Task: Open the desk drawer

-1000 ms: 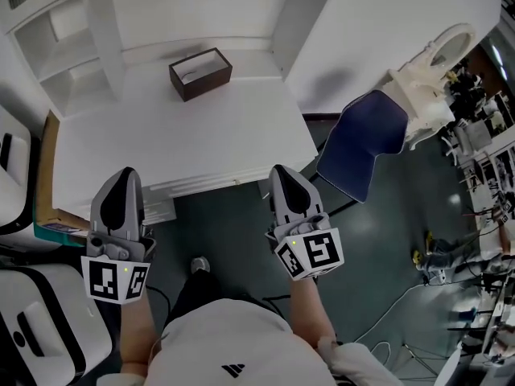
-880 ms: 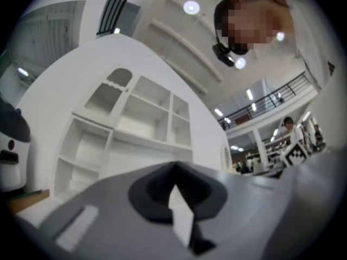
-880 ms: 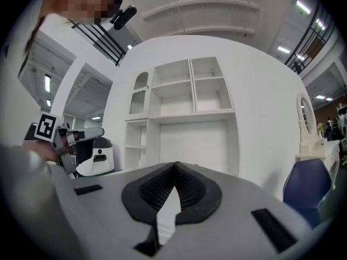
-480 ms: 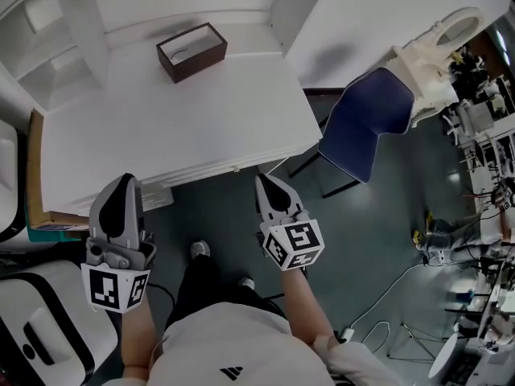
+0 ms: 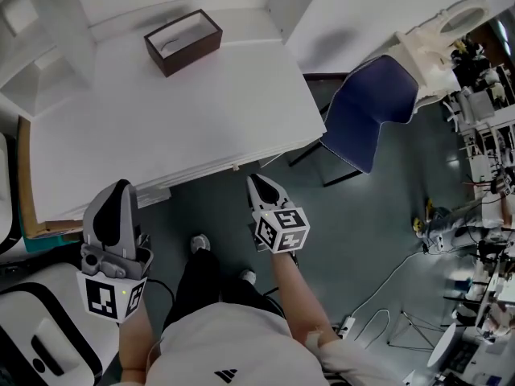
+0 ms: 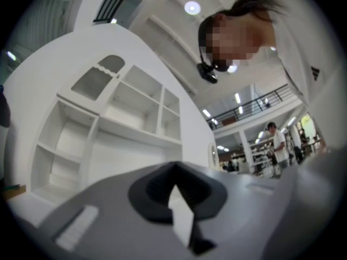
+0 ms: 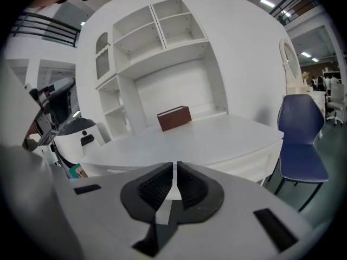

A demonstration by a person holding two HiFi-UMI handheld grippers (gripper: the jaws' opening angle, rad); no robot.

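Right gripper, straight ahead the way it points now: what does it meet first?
Probably the front face of the white desk, just under its top, though depth is unclear. Nothing shows in between. The right gripper is empty; its jaws have just been opening a crack.

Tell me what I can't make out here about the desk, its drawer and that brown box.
Drawer handle: head view sees the desk front edge-on under the top; right gripper view shows it too small to tell.
Brown box contents: too small in head view; right gripper view shows only its side.
Left gripper view: aimed up at the shelves; the drawer is out of frame.
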